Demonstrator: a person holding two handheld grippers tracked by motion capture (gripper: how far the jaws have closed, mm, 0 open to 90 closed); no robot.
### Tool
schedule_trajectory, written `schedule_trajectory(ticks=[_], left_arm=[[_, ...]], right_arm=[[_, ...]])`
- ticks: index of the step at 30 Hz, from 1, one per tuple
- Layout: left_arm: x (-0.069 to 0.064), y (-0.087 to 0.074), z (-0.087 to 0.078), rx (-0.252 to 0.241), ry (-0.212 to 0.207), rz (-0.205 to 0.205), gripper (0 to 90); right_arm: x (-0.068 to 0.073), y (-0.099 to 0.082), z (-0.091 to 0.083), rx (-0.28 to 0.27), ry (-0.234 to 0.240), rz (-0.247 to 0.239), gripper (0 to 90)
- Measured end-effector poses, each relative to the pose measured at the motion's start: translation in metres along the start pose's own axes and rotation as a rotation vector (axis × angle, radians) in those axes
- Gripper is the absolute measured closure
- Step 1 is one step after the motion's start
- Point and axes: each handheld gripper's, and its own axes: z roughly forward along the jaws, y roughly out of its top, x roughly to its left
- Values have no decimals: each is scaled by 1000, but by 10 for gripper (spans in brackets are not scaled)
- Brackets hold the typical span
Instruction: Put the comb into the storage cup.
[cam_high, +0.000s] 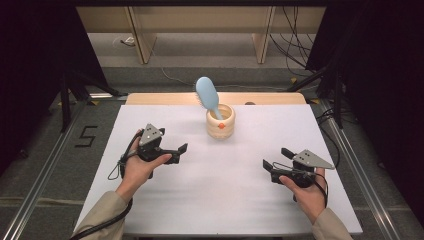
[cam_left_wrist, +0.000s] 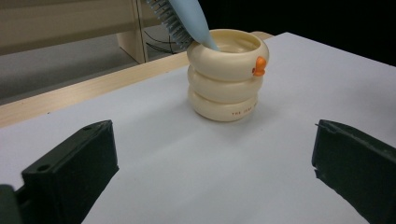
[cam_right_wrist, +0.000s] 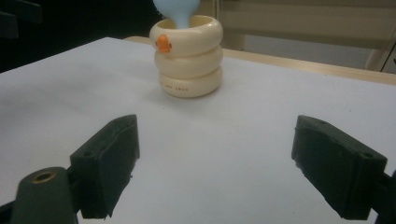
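A blue hairbrush (cam_high: 207, 96) is stood in a cream ringed holder (cam_high: 220, 123) on the bench (cam_high: 225, 200); left tool (cam_high: 179, 152) and right tool (cam_high: 276, 160) are held wide open, empty.

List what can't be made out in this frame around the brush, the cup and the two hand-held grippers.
- Hairbrush handle: hidden inside the cream ringed cup, in every view.
- Brush head: cut off by the top edge in both gripper views.
- Small lettering on the cup's bottom ring: too small to read.
- Dark spot on the wooden strip behind the white table: too small to identify in the high view.
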Motion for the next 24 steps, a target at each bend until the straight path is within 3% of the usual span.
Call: schedule_trajectory(ticks=[14,24], left_arm=[[0,-16,-17,-12,12,27,0],[5,-24,-29,-22,30,15,0]], right_arm=[[1,1,0,-3,5,-7,159],[2,0,1,5,11,-14,159]])
